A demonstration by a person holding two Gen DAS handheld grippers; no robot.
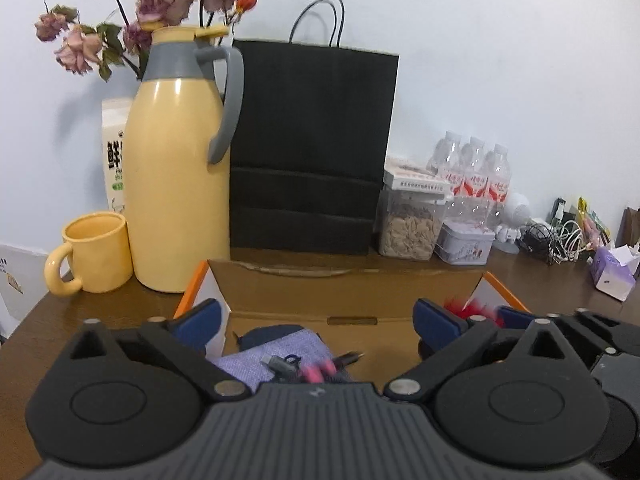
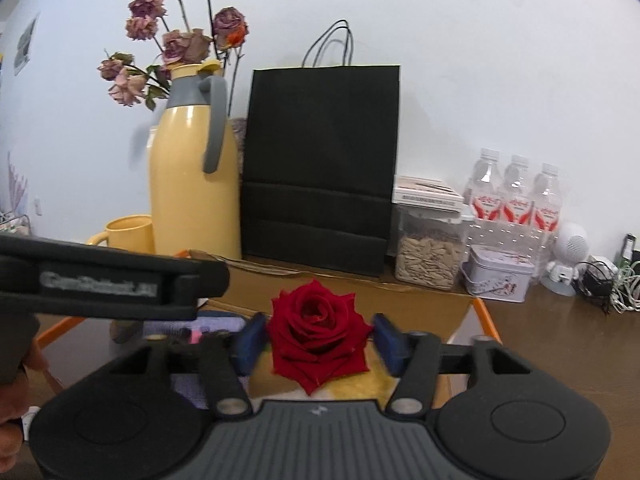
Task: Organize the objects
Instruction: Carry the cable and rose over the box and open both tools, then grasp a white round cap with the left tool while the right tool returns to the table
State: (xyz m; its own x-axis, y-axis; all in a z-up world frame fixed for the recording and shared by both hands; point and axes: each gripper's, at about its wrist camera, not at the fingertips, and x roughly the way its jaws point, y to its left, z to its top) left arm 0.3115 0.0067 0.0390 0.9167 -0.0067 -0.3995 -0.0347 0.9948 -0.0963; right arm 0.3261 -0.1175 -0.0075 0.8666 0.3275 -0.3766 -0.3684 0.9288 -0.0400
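Note:
An open cardboard box (image 1: 352,284) with orange-edged flaps sits on the brown table in front of both grippers. Inside it lie a purple fabric pouch (image 1: 280,350) and a bundle of cables with pink plugs (image 1: 312,370). My left gripper (image 1: 318,316) hangs over the box, jaws wide open with nothing between them. A red rose head (image 2: 318,338) sits between the blue pads (image 2: 250,340) of my right gripper (image 2: 320,336). The pads flank the petals without squeezing them. In the left wrist view the rose (image 1: 468,306) is a red blur at the right. One left finger (image 2: 120,280) crosses the right wrist view.
Behind the box stand a yellow jug (image 1: 180,184) holding dried roses, a yellow mug (image 1: 96,252) and a black paper bag (image 1: 316,148). To the right are a seed jar (image 1: 412,228), a tin (image 1: 464,244), water bottles (image 1: 476,176), tangled cables (image 1: 556,240) and a tissue pack (image 1: 614,272).

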